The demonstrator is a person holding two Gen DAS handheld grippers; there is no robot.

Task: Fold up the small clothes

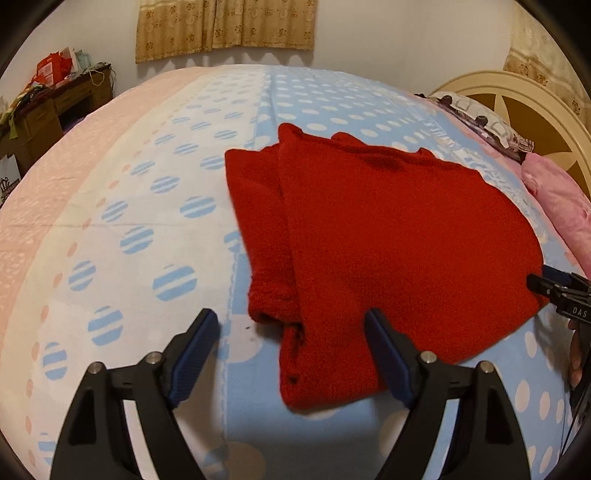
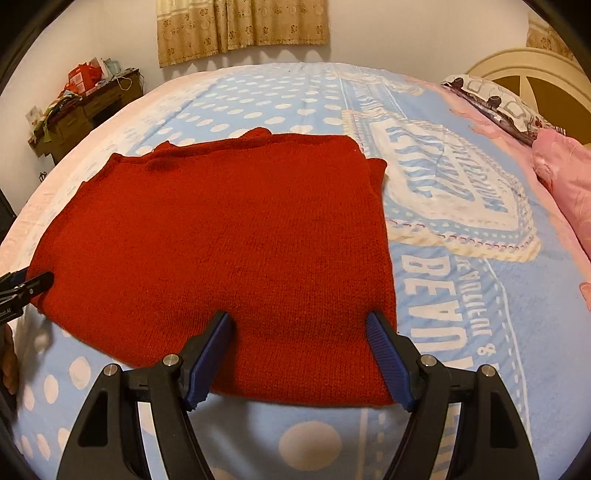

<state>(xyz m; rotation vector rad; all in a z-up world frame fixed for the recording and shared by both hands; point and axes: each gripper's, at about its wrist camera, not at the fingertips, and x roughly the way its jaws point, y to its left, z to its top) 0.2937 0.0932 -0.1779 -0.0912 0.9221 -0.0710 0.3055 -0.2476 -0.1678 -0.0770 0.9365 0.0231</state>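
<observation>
A red knit sweater [image 1: 388, 236] lies flat on the bed, its sleeves folded in; it fills the middle of the right wrist view [image 2: 229, 236]. My left gripper [image 1: 291, 321] is open, its jaws wide over the sweater's near left corner and folded sleeve cuff. My right gripper [image 2: 299, 325] is open, its jaws wide over the sweater's near hem by the right corner. Each gripper's tip shows at the other view's edge, the right gripper at the sweater's right edge [image 1: 546, 286], the left gripper at its left edge [image 2: 29, 286]. Neither holds cloth.
The bed is covered by a light blue polka-dot sheet [image 1: 184, 184] with a printed badge [image 2: 454, 192]. A pink pillow [image 2: 565, 173] and a cream headboard [image 1: 532, 110] are at the right. A cluttered wooden desk [image 1: 55, 99] stands at the far left, curtains [image 1: 225, 26] behind.
</observation>
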